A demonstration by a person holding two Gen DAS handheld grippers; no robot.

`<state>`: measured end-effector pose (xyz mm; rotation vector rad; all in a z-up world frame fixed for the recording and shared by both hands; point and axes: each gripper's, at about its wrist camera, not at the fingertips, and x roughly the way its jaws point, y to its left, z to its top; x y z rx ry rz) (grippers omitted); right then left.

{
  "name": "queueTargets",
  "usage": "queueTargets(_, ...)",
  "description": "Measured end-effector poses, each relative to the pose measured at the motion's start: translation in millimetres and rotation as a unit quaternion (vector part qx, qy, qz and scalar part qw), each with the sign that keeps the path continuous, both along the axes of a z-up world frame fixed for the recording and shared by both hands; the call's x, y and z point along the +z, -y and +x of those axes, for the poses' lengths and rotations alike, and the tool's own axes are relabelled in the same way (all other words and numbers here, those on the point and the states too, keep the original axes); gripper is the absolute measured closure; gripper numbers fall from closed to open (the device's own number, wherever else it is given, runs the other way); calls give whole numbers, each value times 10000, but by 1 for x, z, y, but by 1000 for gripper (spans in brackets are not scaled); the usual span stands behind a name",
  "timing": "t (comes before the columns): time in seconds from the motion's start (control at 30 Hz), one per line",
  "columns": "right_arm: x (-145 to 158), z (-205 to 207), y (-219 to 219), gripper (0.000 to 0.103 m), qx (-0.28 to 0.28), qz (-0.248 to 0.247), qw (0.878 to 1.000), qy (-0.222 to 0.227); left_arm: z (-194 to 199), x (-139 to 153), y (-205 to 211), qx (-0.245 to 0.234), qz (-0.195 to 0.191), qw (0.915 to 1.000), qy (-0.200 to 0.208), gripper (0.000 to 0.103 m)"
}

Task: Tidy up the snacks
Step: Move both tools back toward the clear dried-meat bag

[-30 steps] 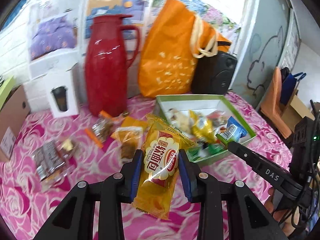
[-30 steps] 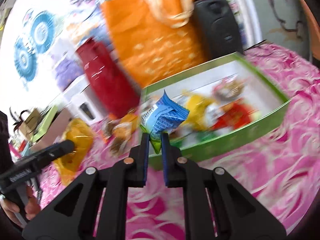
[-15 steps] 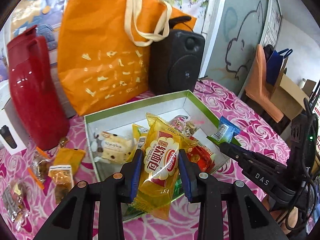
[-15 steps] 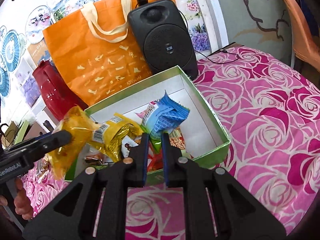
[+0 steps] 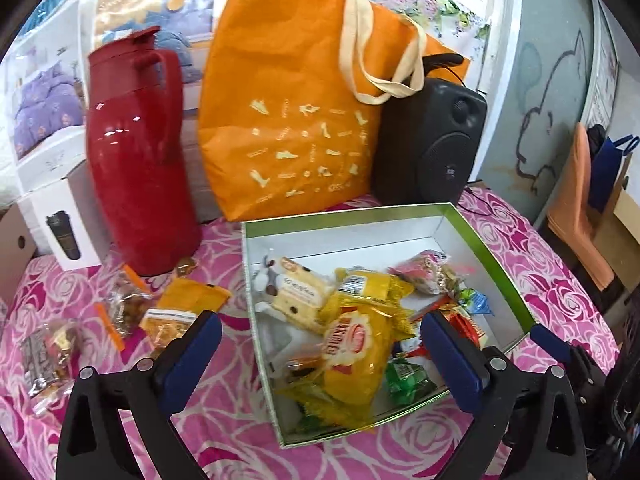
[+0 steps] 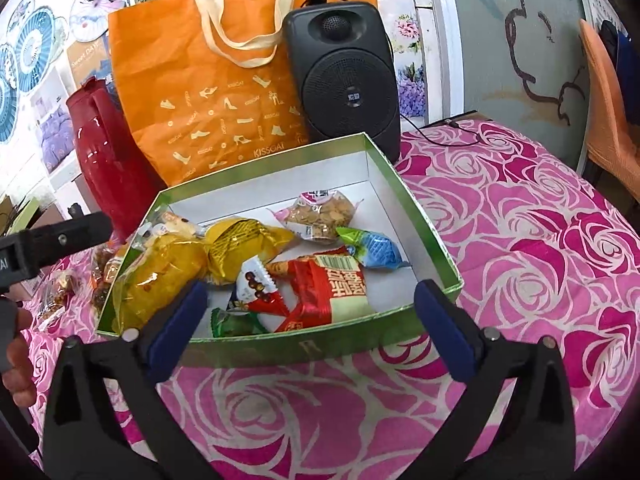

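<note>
Two tools spread wide, nothing gripped: left tool (image 5: 320, 356), right tool (image 6: 310, 320), both poised at near edge of box. Green cardboard box (image 6: 416, 216), white inside, sits on counter (image 6: 520, 240) under pink rose-print cloth. Inside box: crinkly yellow bread packet (image 5: 356, 360), red wrapper (image 6: 332, 288), blue-green candy (image 6: 376, 250), clear biscuit bag (image 6: 322, 212). Loose snack packets (image 5: 176, 312) lie left of box. Behind: glossy red jug (image 5: 136, 160), orange tote bag (image 5: 288, 120), black speaker (image 6: 348, 84).
</note>
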<state>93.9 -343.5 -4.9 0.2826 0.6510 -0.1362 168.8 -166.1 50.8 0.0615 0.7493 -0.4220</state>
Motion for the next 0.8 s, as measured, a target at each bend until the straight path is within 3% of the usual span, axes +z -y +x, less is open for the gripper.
queueTargets(0.43, 31, -19, -53, 0, 406, -251, 9988, 130, -43, 34, -61, 419, -147, 9974, 562, 1)
queueTargets(0.6, 36, -22, -83, 0, 809, -412, 9958, 98, -60, 34, -99, 453, -246, 9978, 409, 1)
queueTargets(0.8, 40, -21, -124, 0, 1298, -508, 9899, 251, -72, 18, -158, 929, -151, 9950, 324, 1)
